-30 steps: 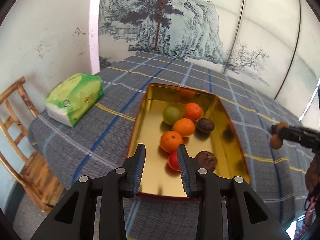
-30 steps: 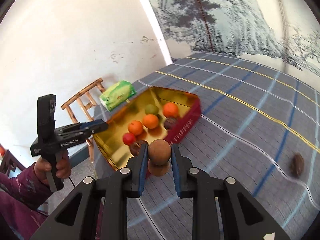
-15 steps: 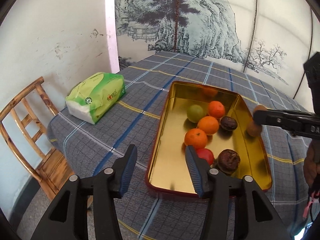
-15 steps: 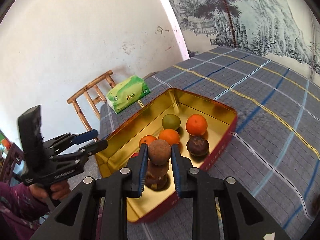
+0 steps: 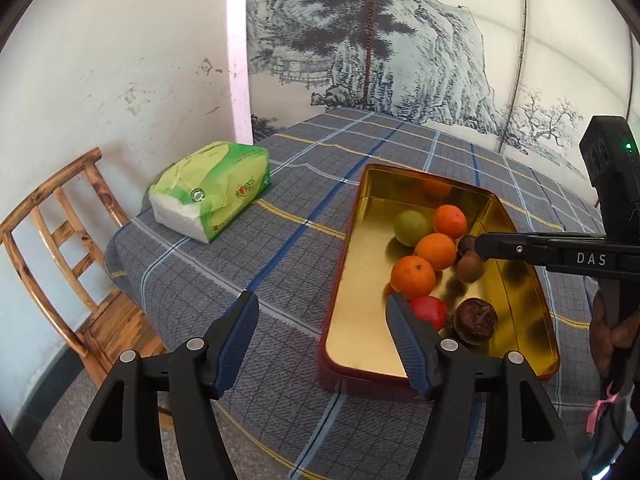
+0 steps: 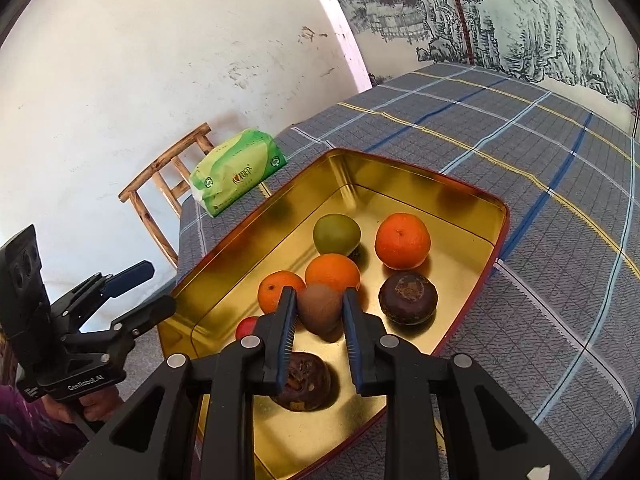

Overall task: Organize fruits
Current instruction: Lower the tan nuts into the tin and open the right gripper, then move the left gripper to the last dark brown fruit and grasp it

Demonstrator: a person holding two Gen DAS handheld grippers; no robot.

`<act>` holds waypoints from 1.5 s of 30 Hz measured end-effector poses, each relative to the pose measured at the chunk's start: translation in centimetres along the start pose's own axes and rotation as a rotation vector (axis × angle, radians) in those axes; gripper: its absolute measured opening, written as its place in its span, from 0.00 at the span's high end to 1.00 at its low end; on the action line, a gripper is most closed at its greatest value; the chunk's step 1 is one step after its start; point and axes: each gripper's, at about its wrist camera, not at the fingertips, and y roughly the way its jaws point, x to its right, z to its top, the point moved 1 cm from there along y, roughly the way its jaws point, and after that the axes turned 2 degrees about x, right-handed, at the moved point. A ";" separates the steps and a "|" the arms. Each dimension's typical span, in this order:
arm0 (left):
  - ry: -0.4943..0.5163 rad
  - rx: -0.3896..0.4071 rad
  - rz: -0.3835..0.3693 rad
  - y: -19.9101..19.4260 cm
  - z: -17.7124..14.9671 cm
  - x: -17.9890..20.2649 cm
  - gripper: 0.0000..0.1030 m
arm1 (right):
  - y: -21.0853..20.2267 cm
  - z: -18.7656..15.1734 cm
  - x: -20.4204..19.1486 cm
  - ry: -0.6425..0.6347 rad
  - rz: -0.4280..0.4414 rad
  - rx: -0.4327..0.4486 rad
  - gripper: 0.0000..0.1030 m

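A brown fruit is clamped by the right gripper above the gold tin; the left gripper, spread apart, is held beside the tin.

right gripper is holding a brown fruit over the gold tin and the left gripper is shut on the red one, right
Not quite. The left gripper is open and holds nothing, as the left wrist view shows; the red fruit lies in the gold tin. The right gripper does hold the brown fruit over the tin.

Tin: glossy gold metal inside. Cloth: woven matt plaid. Chair: varnished wood. Tissue pack: shiny plastic film. Finger pads: ribbed.
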 end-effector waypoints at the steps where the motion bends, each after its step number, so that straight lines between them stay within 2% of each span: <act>1: -0.003 -0.004 -0.002 0.1 0.0 0.0 0.35 | 0.0 0.0 0.0 0.003 0.002 0.002 0.78; 6: 0.003 -0.006 -0.027 -0.5 -0.7 0.8 0.35 | -0.8 0.2 0.2 0.023 0.007 0.030 0.77; 10: 0.051 0.022 -0.063 -2.1 -1.3 3.4 0.35 | -3.6 -0.8 0.1 0.023 0.007 0.074 0.75; 12: 0.049 0.045 -0.098 -3.2 -1.7 4.9 0.35 | -5.5 -2.0 0.2 0.020 -0.011 0.101 0.69; 15: 0.068 0.061 -0.172 -4.6 -2.6 7.1 0.35 | -8.8 -4.7 1.3 0.053 -0.081 0.128 0.66; 16: 0.102 0.071 -0.185 -5.1 -3.0 8.1 0.34 | -10.1 -5.6 2.1 0.072 -0.112 0.135 0.66; 19: 0.194 0.106 -0.139 -6.1 -3.4 9.2 0.33 | -13.1 -8.1 3.9 0.125 -0.206 0.143 0.59; 22: 0.164 0.130 -0.138 -6.8 -2.9 7.7 0.30 | -16.8 -11.1 6.3 0.204 -0.307 0.172 0.53; 26: 0.137 0.098 -0.132 -6.3 -2.3 6.0 0.28 | -21.7 -15.6 9.3 0.316 -0.423 0.210 0.50; 30: 0.170 0.069 -0.142 -6.0 -2.1 6.6 0.28 | -25.5 -19.8 11.0 0.336 -0.555 0.203 0.37; 35: 0.249 0.022 -0.195 -5.3 -1.7 10.2 0.28 | -28.8 -24.1 13.3 0.415 -0.614 0.224 0.37; 41: 0.359 0.057 -0.264 -7.1 -1.4 15.1 0.25 | -32.0 -26.6 14.4 0.464 -0.666 0.266 0.37; 44: 0.375 0.063 -0.288 -7.7 -1.0 16.4 0.23 | -33.9 -26.9 13.5 0.419 -0.723 0.283 0.26; 45: 0.382 0.059 -0.290 -7.8 -0.9 16.8 0.23 | -34.6 -27.0 13.2 0.402 -0.737 0.287 0.26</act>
